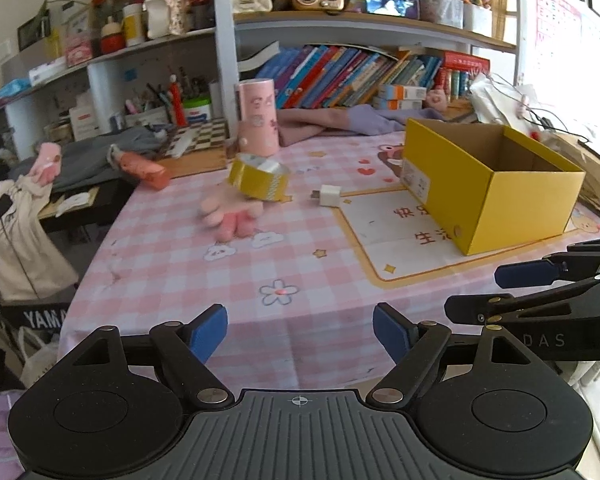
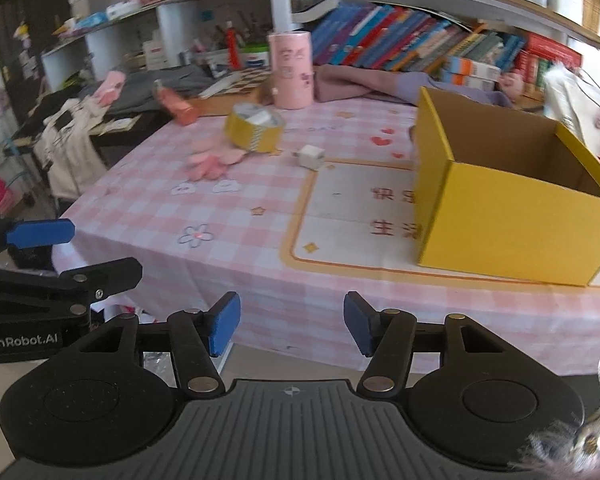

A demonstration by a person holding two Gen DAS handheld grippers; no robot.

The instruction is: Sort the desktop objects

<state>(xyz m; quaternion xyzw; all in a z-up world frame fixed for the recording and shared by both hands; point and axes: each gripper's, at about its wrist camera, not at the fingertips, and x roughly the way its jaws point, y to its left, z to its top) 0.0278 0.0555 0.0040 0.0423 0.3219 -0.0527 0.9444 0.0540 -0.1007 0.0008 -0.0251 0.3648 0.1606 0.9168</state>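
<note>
Left gripper (image 1: 300, 332) and right gripper (image 2: 292, 328) at the counter's (image 1: 180, 280) near edge, fingers spread, empty. Farther in: pink plush toy (image 1: 236, 216), yellow tape roll (image 1: 259, 178) leaning on it, white charger (image 1: 329, 197) beside. Yellow box (image 1: 496, 196) right, open. Pink canister (image 1: 257, 118) behind.

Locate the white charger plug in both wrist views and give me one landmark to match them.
Left wrist view: white charger plug lies centre frame on the pink tablecloth, just right of the yellow tape roll.
Right wrist view: plug sits centre-top, again right of the tape roll.
Shared landmark: the open yellow box, right of the plug.
</note>
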